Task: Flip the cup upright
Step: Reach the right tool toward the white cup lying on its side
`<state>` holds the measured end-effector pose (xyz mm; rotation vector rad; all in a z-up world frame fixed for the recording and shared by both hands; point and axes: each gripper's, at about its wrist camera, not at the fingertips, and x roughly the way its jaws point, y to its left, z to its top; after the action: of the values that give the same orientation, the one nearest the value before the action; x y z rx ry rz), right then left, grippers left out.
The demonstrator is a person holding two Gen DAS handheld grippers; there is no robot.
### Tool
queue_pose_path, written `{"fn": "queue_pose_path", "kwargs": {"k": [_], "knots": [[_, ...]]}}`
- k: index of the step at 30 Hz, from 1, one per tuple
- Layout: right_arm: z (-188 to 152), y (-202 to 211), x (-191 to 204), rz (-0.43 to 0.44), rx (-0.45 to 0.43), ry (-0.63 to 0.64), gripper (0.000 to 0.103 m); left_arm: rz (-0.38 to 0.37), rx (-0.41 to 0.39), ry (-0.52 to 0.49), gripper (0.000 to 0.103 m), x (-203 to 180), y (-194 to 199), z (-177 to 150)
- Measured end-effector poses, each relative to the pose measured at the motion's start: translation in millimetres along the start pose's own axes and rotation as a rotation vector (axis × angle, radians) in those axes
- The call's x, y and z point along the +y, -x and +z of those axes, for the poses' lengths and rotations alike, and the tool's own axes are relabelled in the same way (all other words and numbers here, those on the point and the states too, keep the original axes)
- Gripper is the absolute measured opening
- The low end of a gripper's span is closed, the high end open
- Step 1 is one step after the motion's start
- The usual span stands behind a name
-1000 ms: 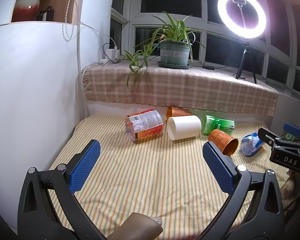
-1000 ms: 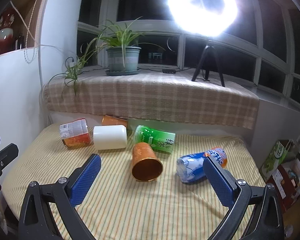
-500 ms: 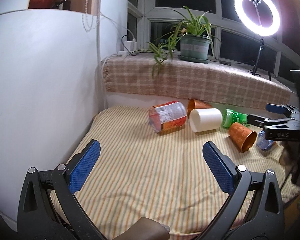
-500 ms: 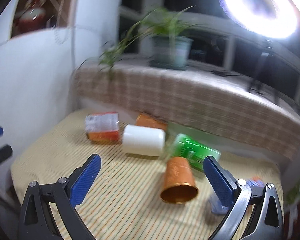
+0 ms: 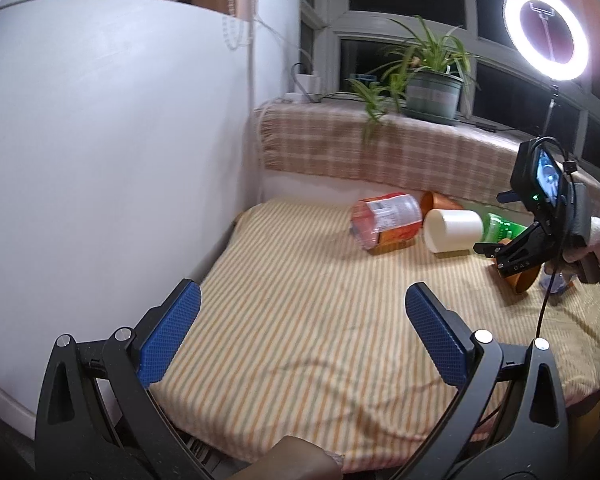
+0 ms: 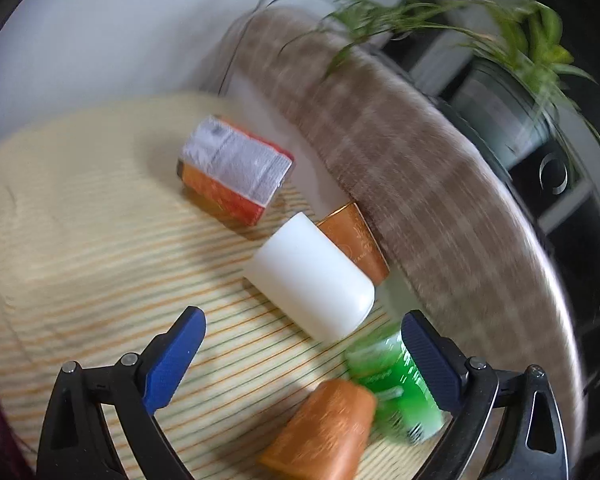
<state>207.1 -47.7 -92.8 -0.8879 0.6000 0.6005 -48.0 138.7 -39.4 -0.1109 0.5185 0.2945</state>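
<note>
Right gripper [image 6: 302,354] spread wide, empty, over the orange cup [image 6: 324,432] lying on its side, bottom centre of frame. Left gripper [image 5: 298,332] also spread, idle. Risk: green bottle [image 6: 396,384] touches the cup; a finger could snag it or roll the cup away.

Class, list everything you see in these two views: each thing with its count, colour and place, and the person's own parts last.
white cup: 1, white, lying mid-cloth
orange cups: 2, orange, lying; one near, one behind the white cup
green bottle: 1, green, lying beside near cup
jar: 1, clear with red-orange label, lying
striped cloth: 1, yellow, table
plant: 1, green, sill
ring light: 1, lit, sill
left hand-held gripper: open
right hand-held gripper: open
</note>
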Motion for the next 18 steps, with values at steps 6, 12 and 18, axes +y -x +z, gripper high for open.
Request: {"fn": "queue_pose_path", "kwargs": {"k": [6,12,18], "knots": [[15,-33,7,-0.004,0.053,0.123,0.098,0.054,0.007,0.024,0.103,20,9,-4],[19,-62,12,-0.015,0.111,0.221,0.097,0.074,0.032,0.031,0.103,28,10,-10],[21,-79,13,-0.057,0.134,0.280,0.094,0.073,0.044,0.019,0.103,24,11,-11]]}}
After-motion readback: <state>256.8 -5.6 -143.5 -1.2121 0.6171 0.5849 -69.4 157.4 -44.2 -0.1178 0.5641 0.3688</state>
